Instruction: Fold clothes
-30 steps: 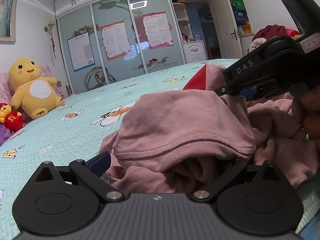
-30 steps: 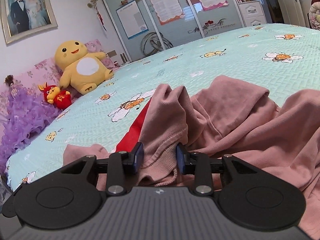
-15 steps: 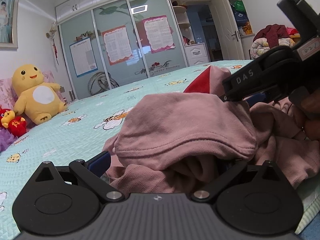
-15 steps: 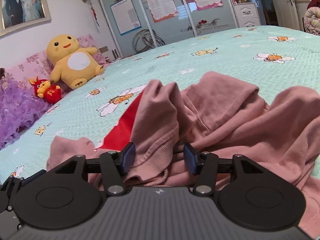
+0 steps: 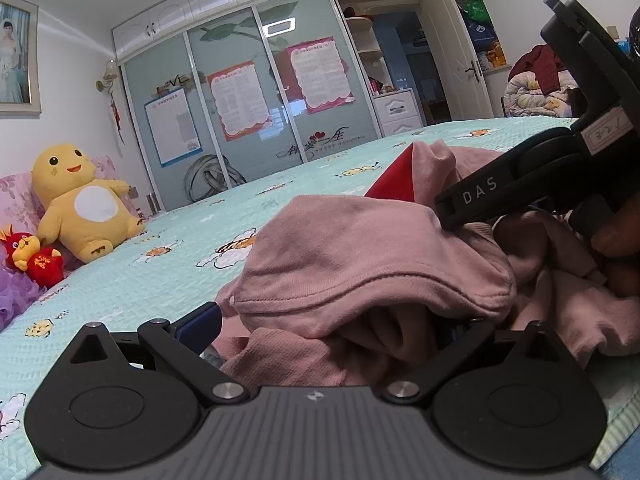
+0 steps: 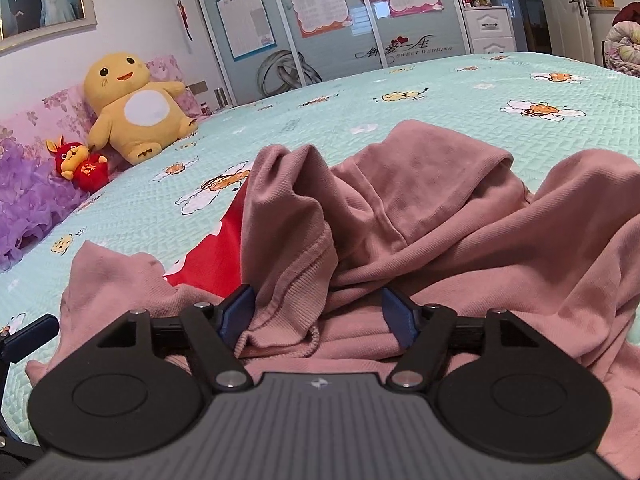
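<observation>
Pink garment (image 6: 420, 216) heaped on my mint quilted bedspread (image 6: 400, 92), between both tongs.

My left gripper (image 5: 320, 320) stands spread wide, cloth bunched between its fingers, its right pad hidden. My right gripper (image 6: 318, 312) has just been opening: the ribbed cuff (image 6: 280, 320), pinched a second ago, now lies slack between parted blue pads. Its body reads "DAS" (image 5: 480, 190); the wardrobe glass (image 6: 400, 46) reads "SWEET WEDDING". A red panel (image 6: 212, 256) shows beneath the soft knit.
</observation>
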A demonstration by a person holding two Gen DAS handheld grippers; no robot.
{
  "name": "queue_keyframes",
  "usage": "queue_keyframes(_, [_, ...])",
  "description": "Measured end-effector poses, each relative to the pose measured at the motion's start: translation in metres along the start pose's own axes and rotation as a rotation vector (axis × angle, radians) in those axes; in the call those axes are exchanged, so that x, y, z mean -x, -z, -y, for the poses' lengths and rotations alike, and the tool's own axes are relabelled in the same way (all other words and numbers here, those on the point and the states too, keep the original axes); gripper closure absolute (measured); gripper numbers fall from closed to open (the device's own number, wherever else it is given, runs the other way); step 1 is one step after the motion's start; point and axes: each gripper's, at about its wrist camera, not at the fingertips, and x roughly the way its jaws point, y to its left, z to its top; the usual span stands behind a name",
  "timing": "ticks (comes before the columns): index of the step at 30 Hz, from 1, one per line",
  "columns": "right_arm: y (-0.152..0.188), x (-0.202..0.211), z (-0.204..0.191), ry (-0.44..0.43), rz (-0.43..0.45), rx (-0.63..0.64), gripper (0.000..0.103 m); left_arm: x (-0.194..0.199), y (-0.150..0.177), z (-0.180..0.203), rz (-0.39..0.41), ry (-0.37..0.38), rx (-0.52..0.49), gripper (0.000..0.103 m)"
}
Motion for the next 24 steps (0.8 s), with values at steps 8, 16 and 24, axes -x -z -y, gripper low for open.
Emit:
queue_keyframes(8, [0.003, 0.003, 0.002, 0.000, 0.021, -0.015, 0.031, 0.005, 0.002, 0.006, 0.017, -0.029, -0.019, 0.000])
queue_keyframes(16, [0.011, 0.013, 0.001, 0.016, 0.038, -0.020, 0.031, 0.013, 0.003, 0.002, -0.023, -0.027, 0.011, 0.000])
queue_keyframes(24, [0.017, 0.028, -0.005, 0.047, 0.057, 0.035, 0.031, 0.029, 0.000, -0.004, -0.107, 0.000, 0.062, 0.000])
